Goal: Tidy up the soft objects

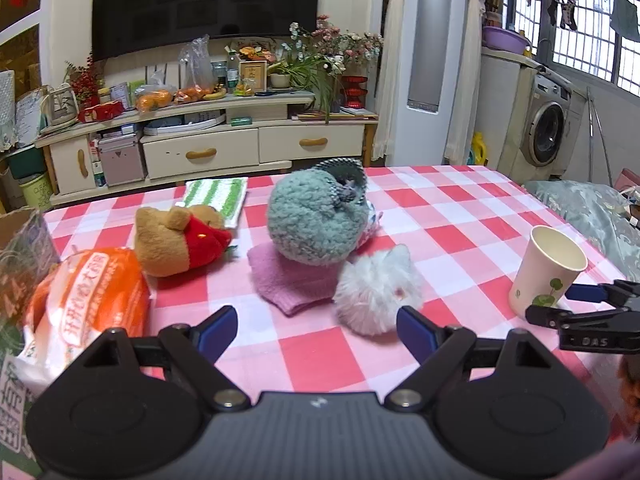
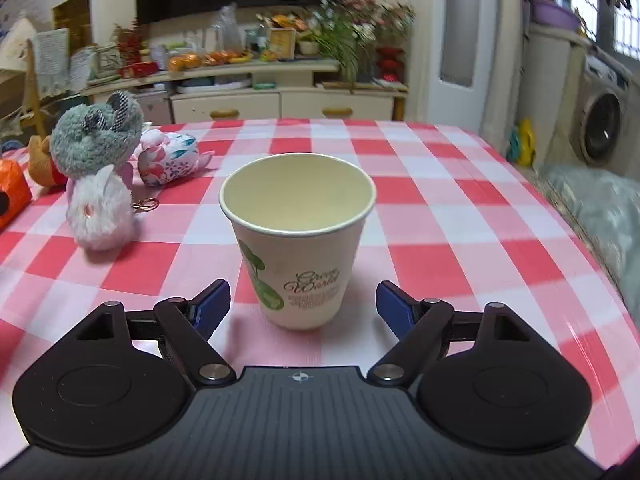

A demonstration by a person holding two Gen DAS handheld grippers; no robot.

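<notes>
We see the paper cup (image 2: 298, 240) standing upright, mouth up, between our right gripper's (image 2: 303, 306) wide-open, untouching jaws; our left gripper (image 1: 317, 330) gapes empty.

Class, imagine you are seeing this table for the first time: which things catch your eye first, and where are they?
A paper cup stands upright on the red checked tablecloth, just ahead of the right gripper, whose fingers are spread clear of it. To its left, a fluffy grey-green plush sits on a pink cloth, beside a white furry toy.
</notes>
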